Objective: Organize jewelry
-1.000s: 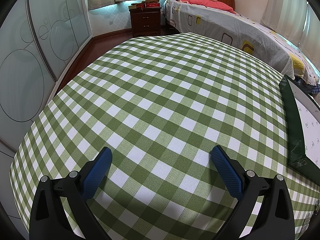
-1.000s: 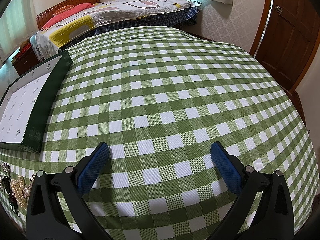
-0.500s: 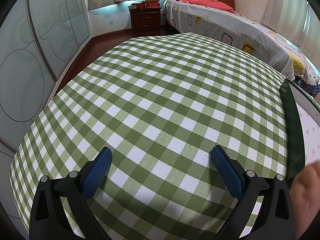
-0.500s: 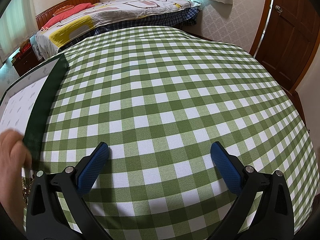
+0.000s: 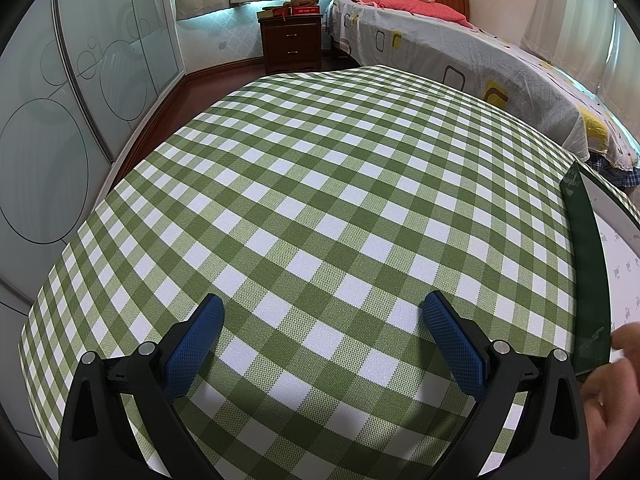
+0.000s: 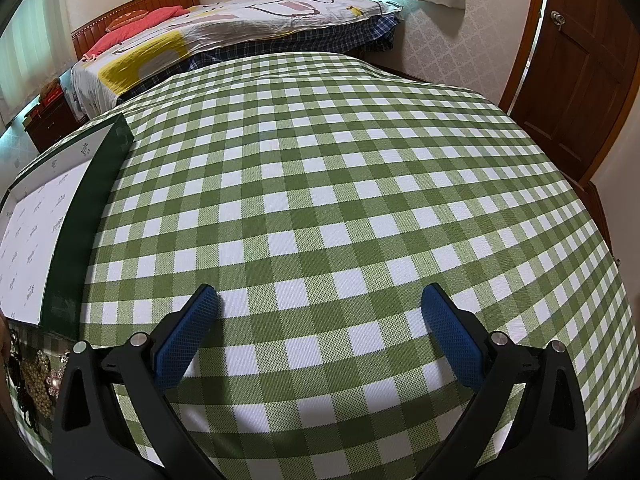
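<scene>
The jewelry lies in a small heap on the checked cloth, at the near left edge of the right wrist view, just in front of the box. It shows pearl-like beads, some clear stones and dark strands; finer detail is too small to tell. By the look of it, the heap is light, loose and limp, so strands will probably drape and may tangle or snag on each other. The beads are likely slippery and hard, the stones perhaps fragile at their settings. A sensible hold would be 1 strand at a time, pinched across a run of beads rather than on a stone.

The box is shallow, dark green outside with a pale printed lining, and sits open-topped on the cloth. A bare hand touches its near corner in the left wrist view.

The right gripper hangs low over bare cloth, its 2 fingers spread wide, holding nothing. The left gripper does likewise, fingers wide apart, aimed across the table toward the bed.
</scene>
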Tool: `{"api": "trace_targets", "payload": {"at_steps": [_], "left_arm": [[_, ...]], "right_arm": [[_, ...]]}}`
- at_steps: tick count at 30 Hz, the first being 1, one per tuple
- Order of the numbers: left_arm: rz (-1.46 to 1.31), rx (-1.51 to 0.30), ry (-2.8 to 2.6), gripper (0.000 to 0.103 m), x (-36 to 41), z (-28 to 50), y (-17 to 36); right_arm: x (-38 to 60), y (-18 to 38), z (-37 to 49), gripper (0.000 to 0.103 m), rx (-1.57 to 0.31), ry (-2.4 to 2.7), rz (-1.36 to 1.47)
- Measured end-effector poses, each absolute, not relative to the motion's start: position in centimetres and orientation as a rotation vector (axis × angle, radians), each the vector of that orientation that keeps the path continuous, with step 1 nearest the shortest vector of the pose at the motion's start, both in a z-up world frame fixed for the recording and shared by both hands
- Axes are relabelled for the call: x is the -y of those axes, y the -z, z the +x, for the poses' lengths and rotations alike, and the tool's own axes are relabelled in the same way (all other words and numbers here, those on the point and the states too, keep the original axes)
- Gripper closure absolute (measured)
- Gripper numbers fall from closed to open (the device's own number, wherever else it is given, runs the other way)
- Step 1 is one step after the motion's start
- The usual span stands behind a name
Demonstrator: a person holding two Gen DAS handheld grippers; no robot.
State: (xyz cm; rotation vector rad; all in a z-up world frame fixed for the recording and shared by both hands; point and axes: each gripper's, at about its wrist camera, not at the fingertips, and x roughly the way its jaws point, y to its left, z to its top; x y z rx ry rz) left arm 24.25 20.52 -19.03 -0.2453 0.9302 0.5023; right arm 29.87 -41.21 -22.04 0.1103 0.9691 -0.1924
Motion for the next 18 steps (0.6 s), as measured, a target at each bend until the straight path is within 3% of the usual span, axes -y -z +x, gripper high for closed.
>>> {"api": "trace_targets", "payload": {"at_steps": [18], "left_arm": [[-0.245, -0.930, -0.503, 0.005, -20.61, 24.36, 19.16]], "right_arm": [[41.22, 22.04, 29.85, 0.004, -0.969, 0.192, 0.110]]}}
